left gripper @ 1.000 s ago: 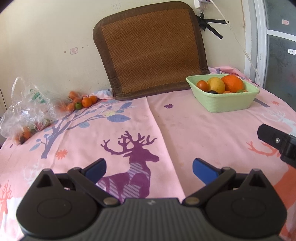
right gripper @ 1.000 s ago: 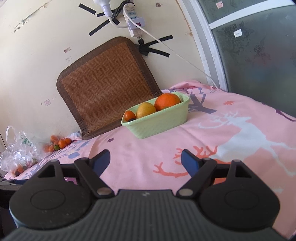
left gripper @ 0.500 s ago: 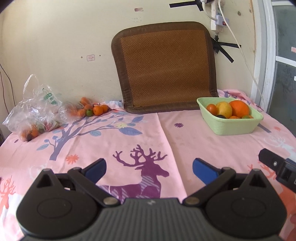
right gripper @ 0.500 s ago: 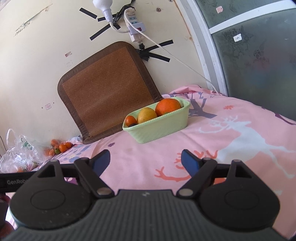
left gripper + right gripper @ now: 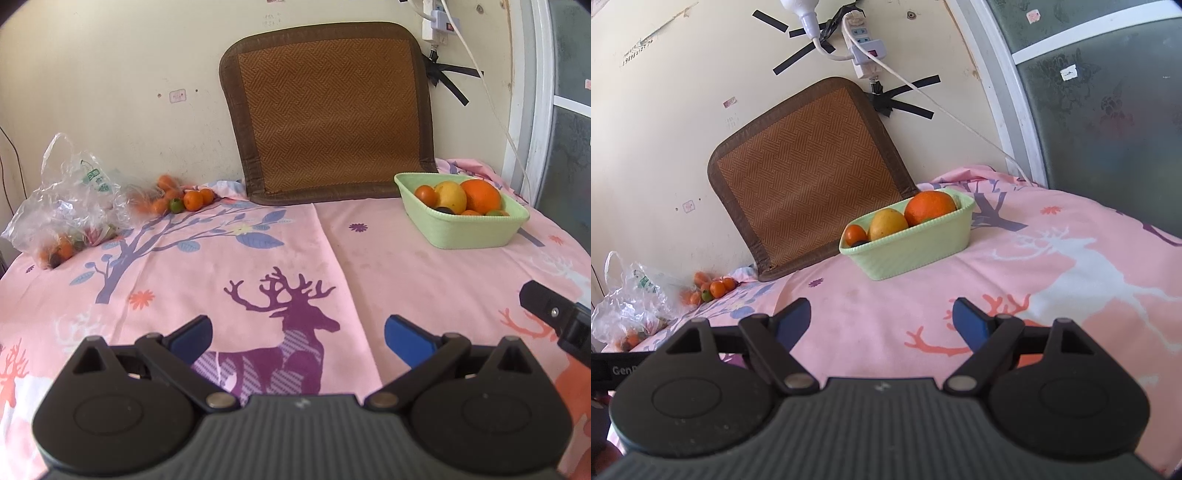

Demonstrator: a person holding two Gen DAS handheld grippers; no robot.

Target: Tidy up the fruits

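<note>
Fruits sat nowhere near your fingers: your left gripper (image 5: 297,334) and right gripper (image 5: 881,319) both gaped wide, empty, over the pink tablecloth (image 5: 369,258). Beyond, the green basket (image 5: 916,247) held an orange (image 5: 930,206); loose tangerines (image 5: 186,199) lay far left by the plastic bag (image 5: 70,199).

Open cloth mid-table — obstacles stand only at the far edges.

The pink tablecloth (image 5: 369,258) lies bare between both wide-open grippers and the wall. Far right, the green basket (image 5: 465,232) of fruit blocks that corner; far left, the plastic bag (image 5: 70,206) and loose small oranges (image 5: 184,199) beside it. The woven mat (image 5: 328,114) leans against the wall between them — a cable (image 5: 960,122) hangs above the basket.
</note>
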